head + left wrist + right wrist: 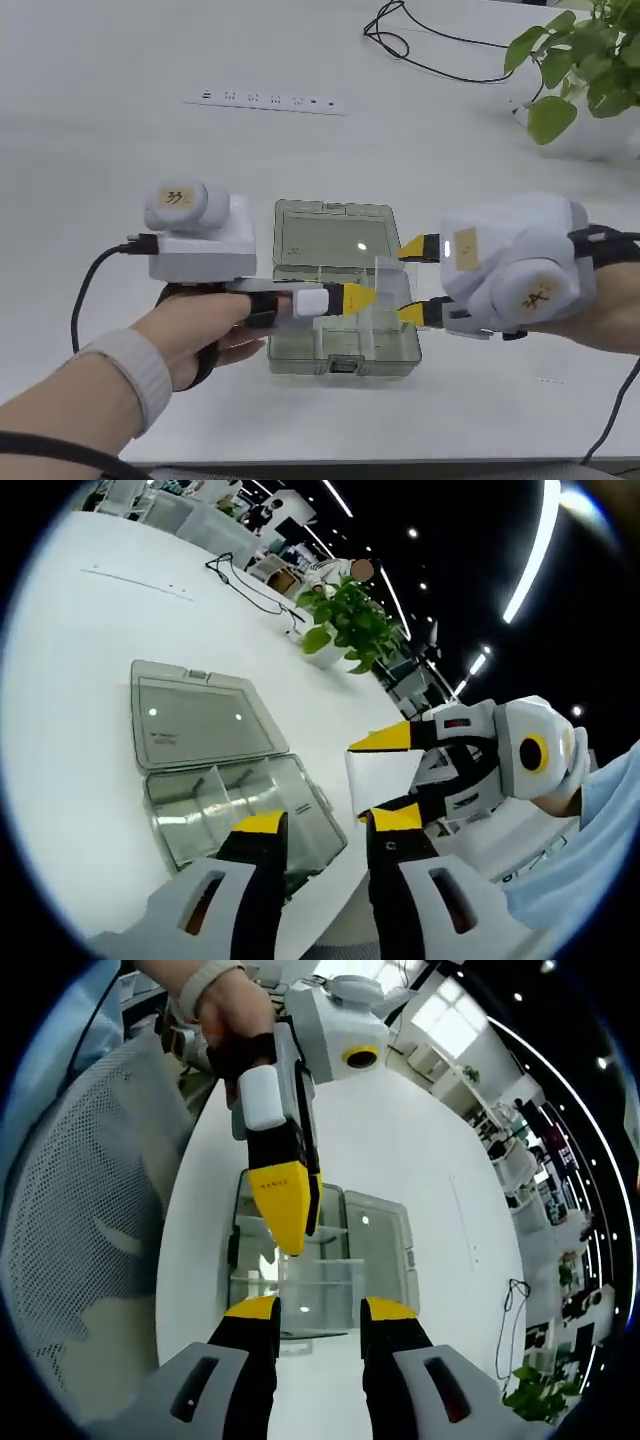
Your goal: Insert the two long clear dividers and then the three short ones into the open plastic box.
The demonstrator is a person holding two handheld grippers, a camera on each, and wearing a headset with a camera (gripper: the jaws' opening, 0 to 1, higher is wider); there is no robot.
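Right gripper (pixel 413 281) jaws wide, seemingly pinching clear divider (pixel 388 292) edgewise above right end of box (pixel 290 352). Left gripper (pixel 358 297) part-open, empty, just beside. Keep divider upright, match slots, lower straight.

Light falls bright and even from overhead. In the head view the tabletop (pixel 300 60) bleaches toward its far edge, shadows beneath the box (pixel 300 345) are faint and soft, and a small glare spot sits on the lid (pixel 335 235). Both gripper views bow hard at their edges. Ceiling strips (pixel 530 550) flare white in the left gripper view, where the clear divider (pixel 385 780) looks milky. Windows (pixel 440 1010) blow out in the right gripper view.
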